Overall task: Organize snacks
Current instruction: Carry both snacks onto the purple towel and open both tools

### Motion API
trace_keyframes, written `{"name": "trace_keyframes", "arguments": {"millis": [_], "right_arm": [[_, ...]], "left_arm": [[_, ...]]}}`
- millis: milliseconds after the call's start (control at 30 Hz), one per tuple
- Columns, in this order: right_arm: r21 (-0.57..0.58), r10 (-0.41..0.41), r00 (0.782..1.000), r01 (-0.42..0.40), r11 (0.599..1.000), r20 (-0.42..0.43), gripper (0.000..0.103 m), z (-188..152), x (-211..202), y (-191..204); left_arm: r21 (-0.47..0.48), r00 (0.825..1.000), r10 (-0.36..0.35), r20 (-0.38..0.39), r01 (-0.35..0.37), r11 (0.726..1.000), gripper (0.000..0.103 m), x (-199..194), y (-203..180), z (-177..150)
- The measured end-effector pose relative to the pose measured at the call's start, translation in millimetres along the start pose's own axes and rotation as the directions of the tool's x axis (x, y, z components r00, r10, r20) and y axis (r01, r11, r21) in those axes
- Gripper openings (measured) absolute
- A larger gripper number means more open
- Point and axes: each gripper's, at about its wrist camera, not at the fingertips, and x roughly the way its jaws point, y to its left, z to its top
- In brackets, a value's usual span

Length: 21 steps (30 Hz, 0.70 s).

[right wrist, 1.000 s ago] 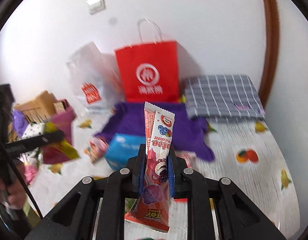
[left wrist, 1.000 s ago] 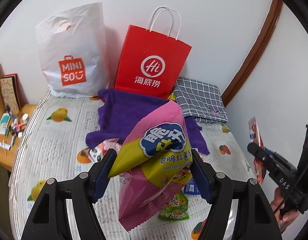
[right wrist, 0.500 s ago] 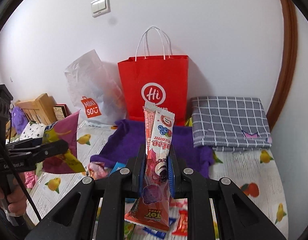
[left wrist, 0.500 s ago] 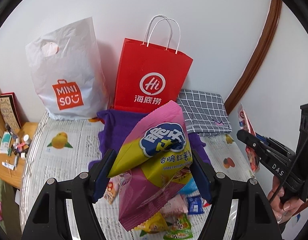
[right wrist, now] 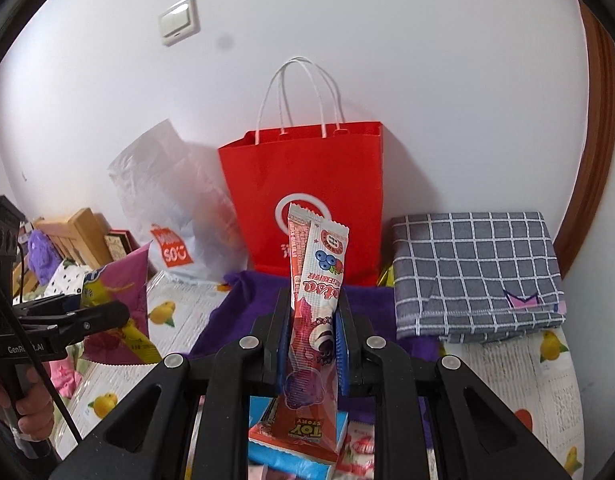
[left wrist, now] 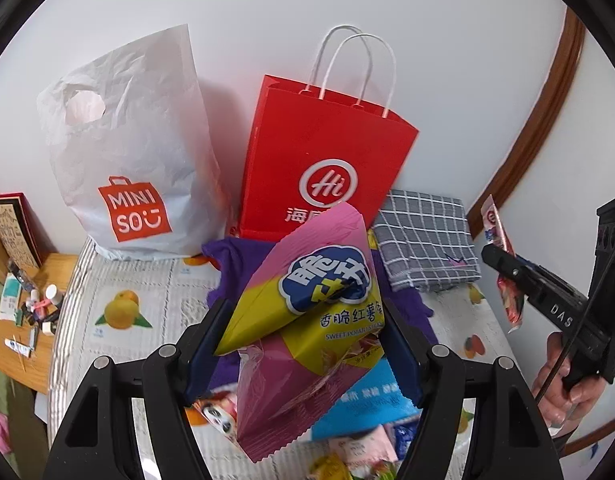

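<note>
My left gripper (left wrist: 307,332) is shut on a pink and yellow sweet potato chip bag (left wrist: 307,320), held up in front of the red paper bag (left wrist: 327,152) and the white Miniso bag (left wrist: 127,152). My right gripper (right wrist: 311,336) is shut on a long pink snack stick packet (right wrist: 313,320), upright before the red paper bag (right wrist: 307,184). The right gripper with its packet (left wrist: 503,264) shows at the right of the left wrist view. The left gripper (right wrist: 67,320) with the chip bag (right wrist: 119,312) shows at the left of the right wrist view.
Loose snack packets (left wrist: 359,432) lie on the fruit-print bedcover (left wrist: 127,312). A purple cloth (right wrist: 235,312) and a folded grey checked cloth (right wrist: 475,272) lie near the wall. A wooden bedside table (left wrist: 19,336) with small items stands left.
Both grippers have risen and moved closer to the bags at the wall, each still holding its snack. The red bag's open top now shows higher in both views.
</note>
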Motion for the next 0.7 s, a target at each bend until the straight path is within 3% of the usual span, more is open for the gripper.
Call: {"name": "trace_keyframes", "arguments": {"millis": [367, 700], "right_arm": [[0.019, 0.007, 1.0, -0.006, 1.0, -0.03, 0.019, 21.6, 49.8, -33.9], [-0.015, -0.012, 0.981, 0.01, 1.0, -0.192, 0.019, 3.6, 127.3, -52.8]], "left_arm": [[-0.005, 0.999, 0.011, -0.045, -0.011, 1.0, 0.071, 51.9, 21.3, 25.3], [0.017, 0.991, 0.022, -0.132, -0.02, 1.0, 0.071, 117.0, 34.2, 35.3]]}}
